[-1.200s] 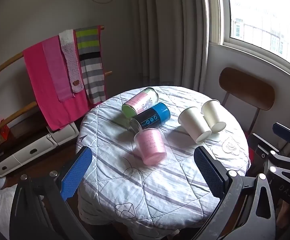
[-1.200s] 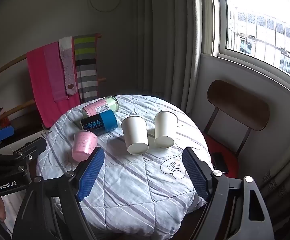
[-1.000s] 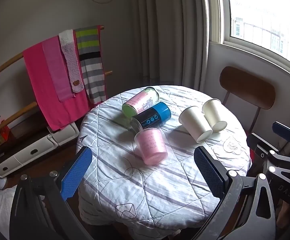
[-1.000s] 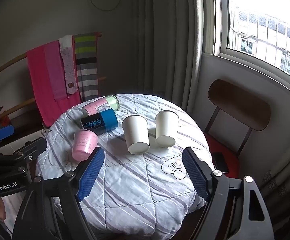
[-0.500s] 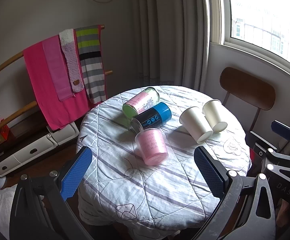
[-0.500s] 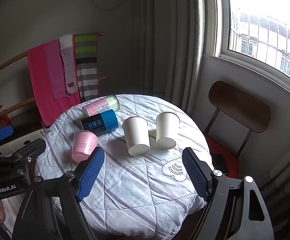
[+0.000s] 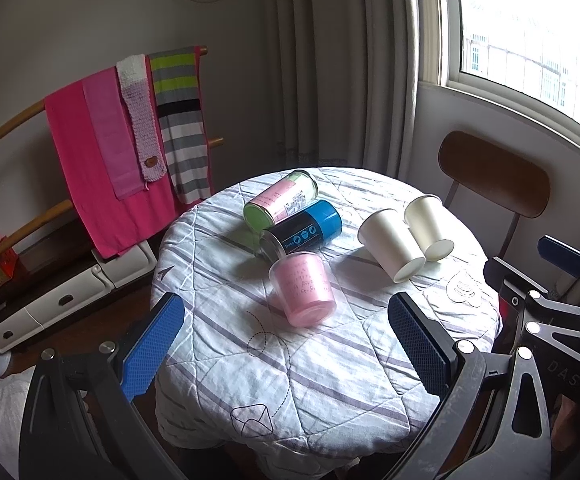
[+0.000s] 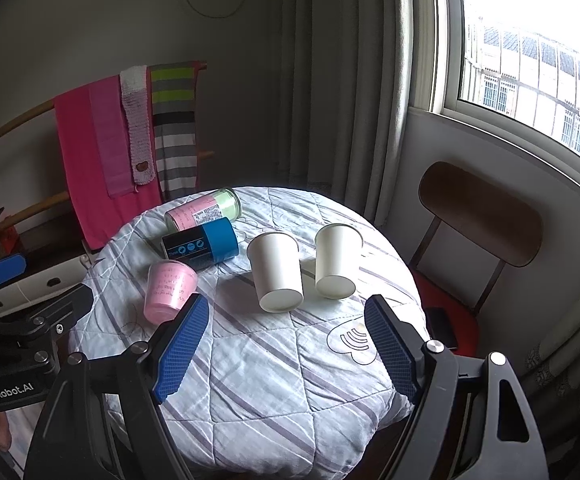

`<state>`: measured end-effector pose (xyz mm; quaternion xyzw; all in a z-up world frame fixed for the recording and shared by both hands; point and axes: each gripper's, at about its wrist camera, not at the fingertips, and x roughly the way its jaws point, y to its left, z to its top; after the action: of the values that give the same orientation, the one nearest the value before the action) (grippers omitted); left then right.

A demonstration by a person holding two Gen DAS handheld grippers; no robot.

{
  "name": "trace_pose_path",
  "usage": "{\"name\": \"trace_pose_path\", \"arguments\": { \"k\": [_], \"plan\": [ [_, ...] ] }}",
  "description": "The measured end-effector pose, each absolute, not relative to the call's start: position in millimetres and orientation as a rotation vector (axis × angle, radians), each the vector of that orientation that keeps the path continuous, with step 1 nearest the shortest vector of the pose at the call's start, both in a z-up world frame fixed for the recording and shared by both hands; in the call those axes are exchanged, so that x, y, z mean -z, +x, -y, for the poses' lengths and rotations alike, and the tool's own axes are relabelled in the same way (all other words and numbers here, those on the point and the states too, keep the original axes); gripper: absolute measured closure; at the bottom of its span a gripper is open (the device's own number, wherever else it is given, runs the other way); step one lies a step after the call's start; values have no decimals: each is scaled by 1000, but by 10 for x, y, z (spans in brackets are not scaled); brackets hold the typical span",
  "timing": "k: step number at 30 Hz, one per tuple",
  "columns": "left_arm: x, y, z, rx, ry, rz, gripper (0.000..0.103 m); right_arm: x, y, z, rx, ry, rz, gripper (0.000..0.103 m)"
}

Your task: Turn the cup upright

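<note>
Right wrist view: two white paper cups lie tipped on the quilted counter [image 8: 249,360] at frame centre, the left paper cup [image 8: 275,276] just beside the right paper cup [image 8: 337,261], bases toward the camera. A pink plastic cup [image 8: 169,291] lies at left, below a blue can [image 8: 201,243]. The right hand-held gripper [image 8: 285,346] hovers with its pads spread apart, empty; the left hand-held gripper [image 7: 285,338] is likewise spread and empty. Paper cups are probably light and crushable, so a gentle mid-wall pinch seems best.
</note>
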<state>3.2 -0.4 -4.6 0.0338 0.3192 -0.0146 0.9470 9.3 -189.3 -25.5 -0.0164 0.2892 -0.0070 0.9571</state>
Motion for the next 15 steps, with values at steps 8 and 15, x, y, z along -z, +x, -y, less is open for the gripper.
{"name": "trace_pose_path", "arguments": {
  "k": [8, 15],
  "plan": [
    [42, 16, 10, 32, 66, -651, 0, 250, 94, 1886, 13, -34, -588, 22],
    [83, 14, 8, 33, 63, -653, 0, 257, 91, 1876, 13, -38, -590, 22]
  ]
}}
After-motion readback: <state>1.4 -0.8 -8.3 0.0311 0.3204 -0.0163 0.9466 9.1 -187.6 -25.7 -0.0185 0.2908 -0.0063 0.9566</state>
